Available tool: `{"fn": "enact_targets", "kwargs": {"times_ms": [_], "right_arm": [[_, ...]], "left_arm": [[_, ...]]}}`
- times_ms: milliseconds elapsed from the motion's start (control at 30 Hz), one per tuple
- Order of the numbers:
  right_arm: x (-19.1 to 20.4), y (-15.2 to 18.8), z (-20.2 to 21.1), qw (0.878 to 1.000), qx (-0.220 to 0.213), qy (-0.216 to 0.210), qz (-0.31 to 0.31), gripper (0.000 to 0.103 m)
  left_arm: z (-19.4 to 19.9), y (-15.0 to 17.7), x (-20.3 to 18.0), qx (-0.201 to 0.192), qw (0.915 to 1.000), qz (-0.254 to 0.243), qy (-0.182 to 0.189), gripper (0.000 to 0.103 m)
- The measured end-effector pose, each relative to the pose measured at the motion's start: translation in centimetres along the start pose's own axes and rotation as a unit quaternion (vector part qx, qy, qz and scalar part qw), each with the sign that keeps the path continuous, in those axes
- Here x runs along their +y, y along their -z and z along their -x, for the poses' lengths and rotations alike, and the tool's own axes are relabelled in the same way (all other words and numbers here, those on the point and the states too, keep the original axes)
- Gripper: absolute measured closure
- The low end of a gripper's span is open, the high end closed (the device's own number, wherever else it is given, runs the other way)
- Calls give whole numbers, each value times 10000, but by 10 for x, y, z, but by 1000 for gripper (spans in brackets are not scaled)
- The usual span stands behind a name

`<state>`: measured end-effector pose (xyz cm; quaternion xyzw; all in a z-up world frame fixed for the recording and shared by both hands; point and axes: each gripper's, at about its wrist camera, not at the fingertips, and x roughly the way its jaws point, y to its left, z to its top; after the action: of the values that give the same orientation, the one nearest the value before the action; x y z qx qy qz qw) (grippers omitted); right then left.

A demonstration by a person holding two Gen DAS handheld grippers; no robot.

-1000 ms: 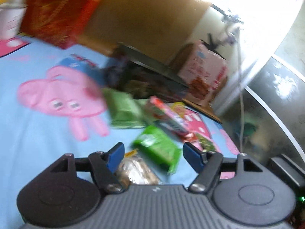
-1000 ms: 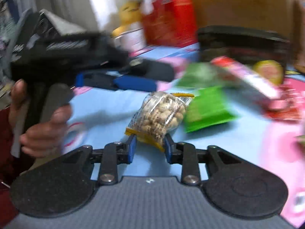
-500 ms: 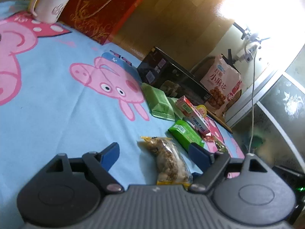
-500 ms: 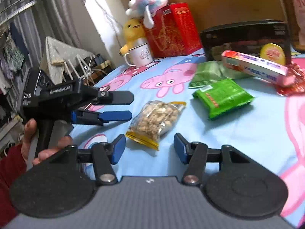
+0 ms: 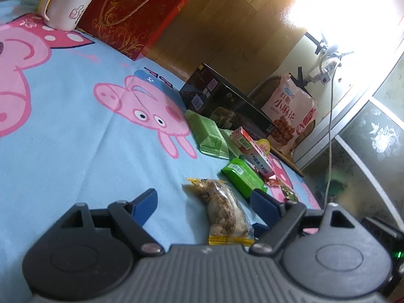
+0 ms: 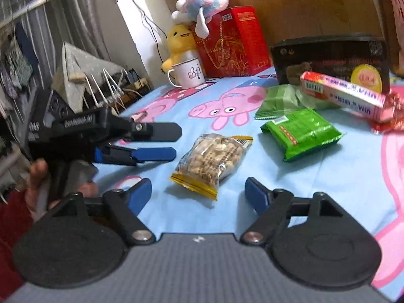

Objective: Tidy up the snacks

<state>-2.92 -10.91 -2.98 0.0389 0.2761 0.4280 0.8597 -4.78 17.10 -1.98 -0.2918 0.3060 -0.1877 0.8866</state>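
- Lying alone on the blue cartoon-pig sheet, the peanut bag looks like the snack in hand: neither claw grips it, so the step appears to be the approach to a pick-up.
- The peanut bag sits just short of the green packet, apart from it, and nearer both cameras than the rest of the snacks, which cluster beyond the green packet: a paler green pouch, a long pink box and a black box.
- The right claw is spread wide, its blue pads flanking the bag's near yellow seam without touching; it holds nothing.
- The left claw is also spread wide and empty; the peanut bag lies between its pads, closer to the right-hand pad, though contact cannot be told.
- Next move, as a judgement: one claw should advance, straddle the bag's middle and pinch gently, since the loose film may slip or crumple.
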Motion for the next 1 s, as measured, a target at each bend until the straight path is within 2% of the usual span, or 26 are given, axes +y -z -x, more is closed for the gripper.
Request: {"fn": "enact_targets", "kwargs": {"times_ms": [67, 433, 467, 500, 533, 567, 600, 633, 700, 800, 933, 1000], "right_arm": [[8, 2, -2, 9995, 54, 168, 273, 20], [25, -11, -36, 9940, 337, 642, 820, 20], [24, -11, -35, 9939, 316, 660, 828, 23], [22, -11, -33, 9935, 269, 735, 821, 35], [20, -11, -32, 9933, 255, 772, 820, 40], [15, -11, -28, 9931, 265, 785, 824, 52], [12, -12, -24, 9934, 296, 736, 833, 58], [7, -13, -19, 9938, 346, 633, 847, 60], [-6, -14, -5, 9925, 435, 447, 1054, 61], [-25, -13, 16, 9853, 454, 1013, 1301, 58], [-44, -11, 46, 9814, 193, 1586, 1063, 55], [-48, -7, 56, 9823, 77, 1675, 836, 54]], "left_arm": [[0, -1, 3, -9, 10000, 59, 45, 19], [-1, -3, 1, 44, 10000, 20, 16, 18], [-1, -3, 1, 49, 10000, 9, 8, 18], [-1, -3, 0, 52, 10000, 5, 2, 18], [-2, -3, 0, 57, 10000, 9, -4, 18], [-2, -3, 0, 64, 10000, 10, -7, 18], [-2, -4, 0, 74, 10000, 7, -7, 18], [-3, -4, 0, 87, 10000, 4, -5, 18], [-3, -5, 0, 114, 9999, -13, 1, 17], [-3, -7, 0, 144, 9999, -26, 9, 17], [-5, -13, 0, 144, 9999, 26, 41, 16], [-6, -18, -3, 148, 9997, 43, 173, 16]]}}
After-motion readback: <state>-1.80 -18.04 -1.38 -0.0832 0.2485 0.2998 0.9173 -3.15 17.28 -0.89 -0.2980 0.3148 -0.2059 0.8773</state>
